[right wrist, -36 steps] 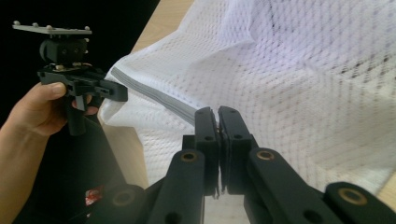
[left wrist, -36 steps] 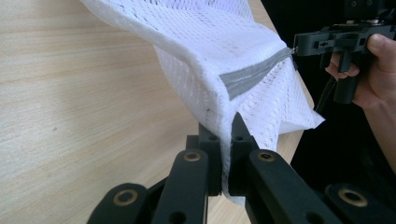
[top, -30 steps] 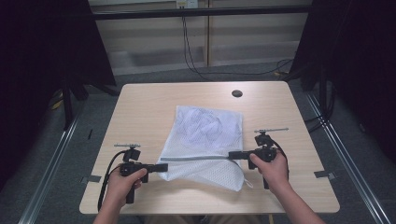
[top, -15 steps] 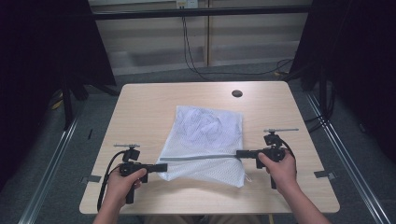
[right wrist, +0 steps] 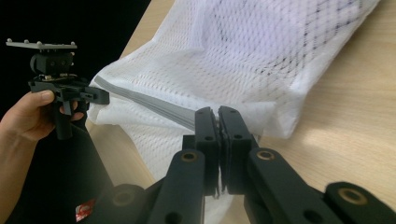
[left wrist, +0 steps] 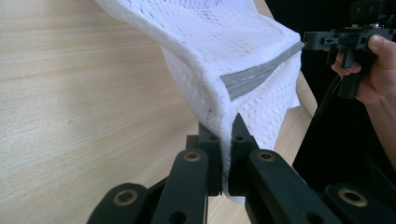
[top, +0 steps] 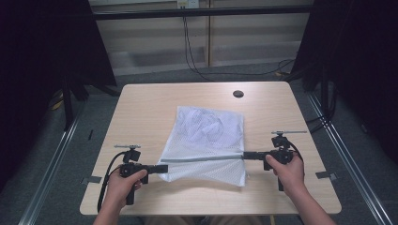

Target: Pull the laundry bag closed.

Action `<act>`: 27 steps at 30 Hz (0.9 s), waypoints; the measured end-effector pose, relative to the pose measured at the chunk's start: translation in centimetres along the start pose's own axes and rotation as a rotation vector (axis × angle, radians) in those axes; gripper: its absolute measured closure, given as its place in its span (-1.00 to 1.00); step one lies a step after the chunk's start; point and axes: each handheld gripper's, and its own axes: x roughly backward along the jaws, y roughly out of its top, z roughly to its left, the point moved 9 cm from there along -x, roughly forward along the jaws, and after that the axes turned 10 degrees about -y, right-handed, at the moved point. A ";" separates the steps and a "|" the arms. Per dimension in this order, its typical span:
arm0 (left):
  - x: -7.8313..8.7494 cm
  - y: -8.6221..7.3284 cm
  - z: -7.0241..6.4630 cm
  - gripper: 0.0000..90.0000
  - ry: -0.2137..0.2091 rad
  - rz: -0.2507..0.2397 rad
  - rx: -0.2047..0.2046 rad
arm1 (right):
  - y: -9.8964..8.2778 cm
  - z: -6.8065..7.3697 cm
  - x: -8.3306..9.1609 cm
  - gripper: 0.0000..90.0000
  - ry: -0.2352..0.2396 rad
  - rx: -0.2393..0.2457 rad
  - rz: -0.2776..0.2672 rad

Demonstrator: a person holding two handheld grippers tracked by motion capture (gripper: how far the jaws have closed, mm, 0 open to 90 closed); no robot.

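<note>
A white mesh bag (top: 206,136) with a grey zipper band (top: 206,158) lies on the wooden table (top: 150,103), something pale inside its far half. My left gripper (top: 165,168) is shut on the bag's near left corner; the left gripper view has the mesh (left wrist: 224,60) pinched between the jaws (left wrist: 225,133). Over at the zipper band's other end my right gripper (top: 245,155) is shut on the bag, and the right gripper view has the grey band (right wrist: 154,105) running into its closed jaws (right wrist: 215,114). The band is stretched taut between both grippers, lifting the bag's near edge.
A small dark round hole or cap (top: 238,93) sits near the table's far right. Black curtains flank both sides. Metal rails (top: 51,164) run along the floor left and right of the table. Cables hang at the back wall.
My right gripper has moved to the right with the zipper end, pulling the band straight and taut. The left gripper has stayed put.
</note>
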 end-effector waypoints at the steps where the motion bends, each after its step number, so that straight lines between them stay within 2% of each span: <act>1: 0.0 0.0 0.1 0.96 0.004 0.004 -0.010 | 0.0 -0.1 0.1 0.94 0.001 -0.001 -0.001; 7: -0.1 -0.1 0.0 0.96 -0.001 0.008 -0.005 | -0.2 -0.3 0.3 0.94 -0.001 -0.005 -0.006; 14: -0.2 -0.2 -0.1 0.95 -0.005 0.017 -0.023 | -0.7 -0.6 0.1 0.93 -0.012 -0.010 -0.002; 17: -0.4 -0.3 -0.1 0.91 0.001 0.025 -0.040 | -0.9 -0.6 0.0 0.93 -0.027 0.011 0.009; 18: -0.3 -0.2 -0.1 0.83 0.010 0.014 -0.060 | -0.9 -0.6 0.0 0.93 -0.032 0.016 0.007; 20: -0.1 0.1 0.2 0.40 0.035 -0.008 -0.092 | -0.8 -0.7 0.0 0.91 -0.040 0.030 -0.004; 24: 0.0 0.9 0.5 -0.36 0.082 -0.038 -0.118 | -0.5 -0.8 0.2 0.54 -0.041 0.035 -0.031; 27: 0.2 1.5 0.8 -0.62 0.116 -0.070 -0.184 | -0.3 -1.0 0.2 0.19 -0.072 0.076 -0.063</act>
